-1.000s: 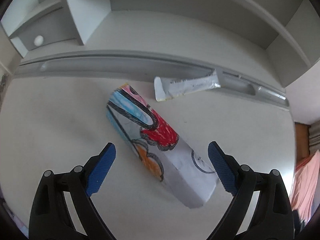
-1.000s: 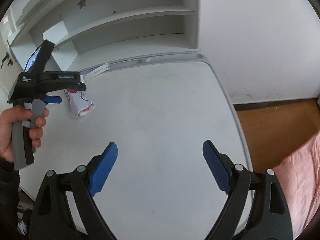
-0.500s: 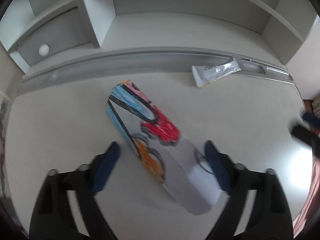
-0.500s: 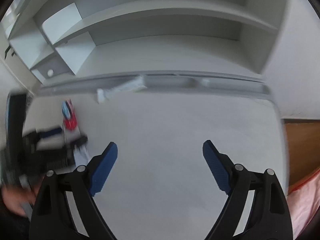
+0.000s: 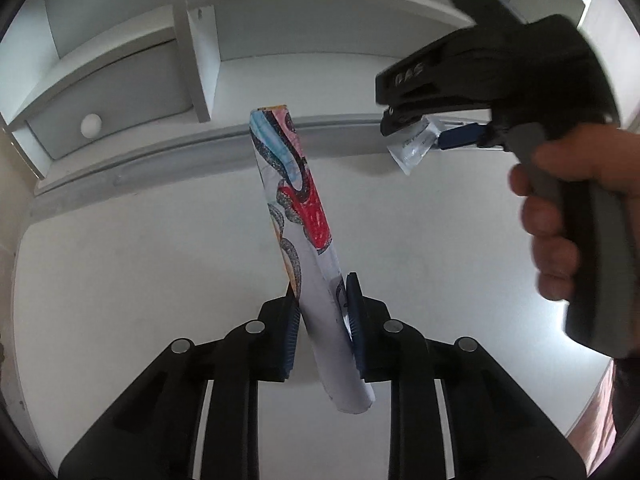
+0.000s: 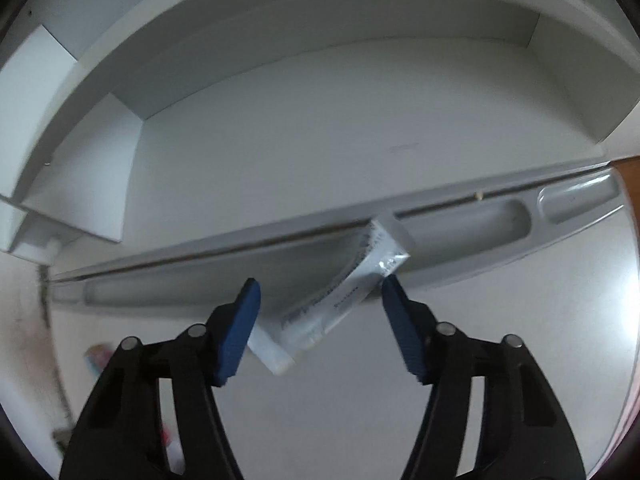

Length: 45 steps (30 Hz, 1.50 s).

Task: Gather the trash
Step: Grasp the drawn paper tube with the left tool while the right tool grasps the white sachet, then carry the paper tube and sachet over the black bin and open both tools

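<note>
Closing, left jaws clamp the paper roll; right jaws (apart) straddle the sachet.

A white desk carried the things, with a grey grooved pen tray running along its back edge beneath white shelving. A silvery tube lay on the desk, its crimped end at 1 o'clock resting over the tray.

soft dim daylight, glare on the desk at right, fisheye bending and dark corners, right view motion-blurred.
</note>
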Motion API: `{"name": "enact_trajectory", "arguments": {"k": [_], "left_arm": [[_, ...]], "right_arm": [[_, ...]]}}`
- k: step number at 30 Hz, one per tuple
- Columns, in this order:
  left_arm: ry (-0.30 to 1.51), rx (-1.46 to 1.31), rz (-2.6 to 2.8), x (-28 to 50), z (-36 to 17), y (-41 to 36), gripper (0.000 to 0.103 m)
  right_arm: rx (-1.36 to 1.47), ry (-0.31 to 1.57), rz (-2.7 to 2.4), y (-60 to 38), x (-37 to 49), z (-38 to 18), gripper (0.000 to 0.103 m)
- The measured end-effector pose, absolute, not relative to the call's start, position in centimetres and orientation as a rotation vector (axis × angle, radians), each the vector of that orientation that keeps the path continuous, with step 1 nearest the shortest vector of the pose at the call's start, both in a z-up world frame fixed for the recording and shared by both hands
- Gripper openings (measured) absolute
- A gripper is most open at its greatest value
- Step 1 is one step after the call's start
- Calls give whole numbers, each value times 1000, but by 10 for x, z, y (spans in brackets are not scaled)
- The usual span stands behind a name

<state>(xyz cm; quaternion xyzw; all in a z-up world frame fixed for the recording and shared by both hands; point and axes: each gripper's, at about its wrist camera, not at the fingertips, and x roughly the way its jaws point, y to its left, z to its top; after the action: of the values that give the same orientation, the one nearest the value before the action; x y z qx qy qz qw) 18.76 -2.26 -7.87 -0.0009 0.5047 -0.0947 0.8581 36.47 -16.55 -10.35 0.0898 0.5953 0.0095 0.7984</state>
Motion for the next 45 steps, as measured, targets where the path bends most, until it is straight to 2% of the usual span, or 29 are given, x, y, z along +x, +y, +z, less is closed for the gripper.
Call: {"name": "enact_trajectory", "arguments": {"k": [4,7,15,21,24,36,45], "left_arm": [[1041,-1,-211,179,-73,-19,21],[1041,2,-226,175,-72,-18,20],[1025,2,-295,155,-58,-39,19],[1016,53,-427,115,-49,-119,19],[1018,73,-523,121,-45,-155,19],[1008,240,-1032,3,-67,-371,19],[1057,397,-1260,-80,-113,-484,19]], "right_arm": [[113,1277,-14,-156,357,-102,27],[117,1280,22,-161,346,-100,18],[138,1211,113,-219,264,-75,16],[205,1100,36,-319,161,-51,16],[234,1075,-42,-372,119,-50,16],[489,987,-470,-569,-96,-87,16],[653,1012,-659,-641,-205,-145,16]]}}
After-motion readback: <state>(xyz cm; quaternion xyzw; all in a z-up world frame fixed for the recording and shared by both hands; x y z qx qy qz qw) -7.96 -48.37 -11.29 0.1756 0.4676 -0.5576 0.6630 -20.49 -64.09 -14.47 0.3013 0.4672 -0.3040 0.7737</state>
